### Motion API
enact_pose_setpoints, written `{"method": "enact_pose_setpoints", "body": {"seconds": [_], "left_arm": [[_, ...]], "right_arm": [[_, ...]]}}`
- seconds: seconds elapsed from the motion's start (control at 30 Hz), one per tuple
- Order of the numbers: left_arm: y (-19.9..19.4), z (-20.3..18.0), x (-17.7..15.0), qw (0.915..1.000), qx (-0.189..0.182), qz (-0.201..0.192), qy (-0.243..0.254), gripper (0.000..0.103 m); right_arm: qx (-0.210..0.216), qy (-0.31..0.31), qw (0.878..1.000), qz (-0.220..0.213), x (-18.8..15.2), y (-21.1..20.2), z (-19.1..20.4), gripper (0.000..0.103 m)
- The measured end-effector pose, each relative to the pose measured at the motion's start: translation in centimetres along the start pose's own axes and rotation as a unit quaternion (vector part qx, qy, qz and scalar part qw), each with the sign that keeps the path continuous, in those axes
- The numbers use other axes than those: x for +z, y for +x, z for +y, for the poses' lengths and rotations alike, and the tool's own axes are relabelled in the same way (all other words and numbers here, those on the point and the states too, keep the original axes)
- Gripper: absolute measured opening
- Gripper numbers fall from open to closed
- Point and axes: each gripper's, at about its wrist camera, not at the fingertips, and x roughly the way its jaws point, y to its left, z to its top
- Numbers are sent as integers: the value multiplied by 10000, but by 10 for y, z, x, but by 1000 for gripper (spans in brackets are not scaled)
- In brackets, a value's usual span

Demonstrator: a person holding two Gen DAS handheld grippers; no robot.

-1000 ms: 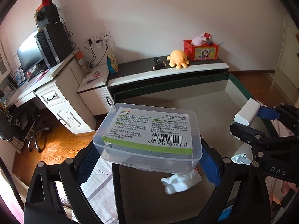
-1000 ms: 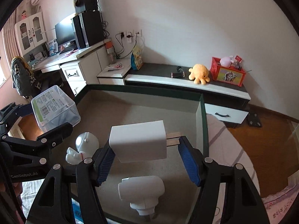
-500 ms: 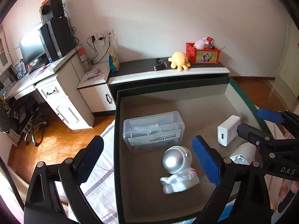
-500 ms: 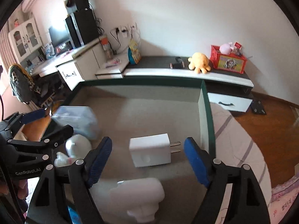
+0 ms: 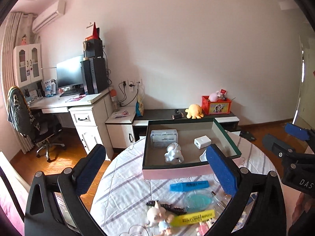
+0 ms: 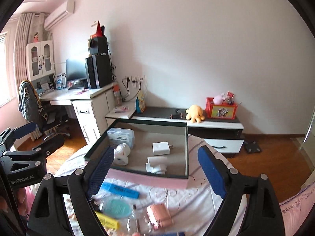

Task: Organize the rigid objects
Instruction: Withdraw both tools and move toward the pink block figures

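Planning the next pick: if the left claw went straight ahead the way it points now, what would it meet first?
Probably the box's pink front wall, or the astronaut figure just inside; depth is unclear. The left claw is opening, empty.

left wrist view: above near table edge, facing the box (image 5: pixel 177 169) and far wall. right wrist view: alongside, same box (image 6: pixel 149 179) shared.

At the frame's left stands a desk (image 5: pixel 78 102) with a monitor (image 5: pixel 69 71) and tower (image 5: pixel 95 74). A chair (image 5: pixel 35 125) sits lower left (jacket draped). Centre-right, a low cabinet (image 5: pixel 226 118) bears a yellow plush (image 5: pixel 194 111) and red box (image 5: pixel 216 105).
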Motion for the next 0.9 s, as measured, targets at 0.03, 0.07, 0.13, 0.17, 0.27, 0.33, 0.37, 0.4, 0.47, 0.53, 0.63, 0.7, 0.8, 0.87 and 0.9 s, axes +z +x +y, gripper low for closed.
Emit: {"method": "enact_pose_setpoints", "body": {"seconds": [0.03, 0.07, 0.13, 0.17, 0.27, 0.33, 0.37, 0.4, 0.47, 0.53, 0.63, 0.7, 0.8, 0.87, 0.9], "left_arm": [[-15, 1, -6, 10000, -2, -74, -35, 103], [-28, 1, -11, 9999, 26, -130, -89, 103], [-53, 2, -23, 9996, 48, -225, -168, 103], [-64, 2, -29, 9995, 35, -269, -186, 103], [-90, -1, -44, 9995, 38, -296, -117, 103], [-103, -3, -50, 9996, 42, -282, -73, 103], [-108, -3, -53, 9996, 11, -277, -62, 103], [-113, -3, -55, 9997, -18, -258, -40, 103], [-126, -3, -60, 9995, 8, -320, -28, 103], [-137, -3, -62, 9991, 69, -411, 8, 103], [-146, -1, -63, 9989, 66, -471, -17, 103], [-152, 0, -64, 9988, 47, -492, -48, 103], [-160, 0, -65, 9984, 35, -570, -54, 103], [-164, 0, -66, 9982, 36, -592, -35, 103], [-166, 0, -66, 9981, 31, -608, -31, 103]], "right_arm": [[-65, -11, 9999, -111, -6, -17, 2, 88], [-121, -23, 9997, -187, -11, -30, 6, 88], [-189, -3, 9993, -316, -22, -57, 10, 88], [-222, -2, 9991, -350, -28, -69, 13, 89], [-268, 18, 9986, -452, -42, -97, 20, 89], [-321, 37, 9981, -523, -51, -113, 26, 89], [-317, 40, 9981, -532, -55, -120, 28, 89], [-284, 71, 9981, -539, -58, -126, 30, 89], [-245, 115, 9981, -552, -65, -137, 32, 89], [-259, 105, 9979, -590, -73, -152, 35, 89], [-321, 90, 9973, -650, -75, -164, 37, 89], [-331, 96, 9970, -690, -76, -172, 38, 89], [-335, 88, 9966, -750, -76, -181, 38, 89], [-331, 73, 9965, -766, -77, -184, 39, 89], [-341, 71, 9964, -770, -78, -185, 40, 89]]}}
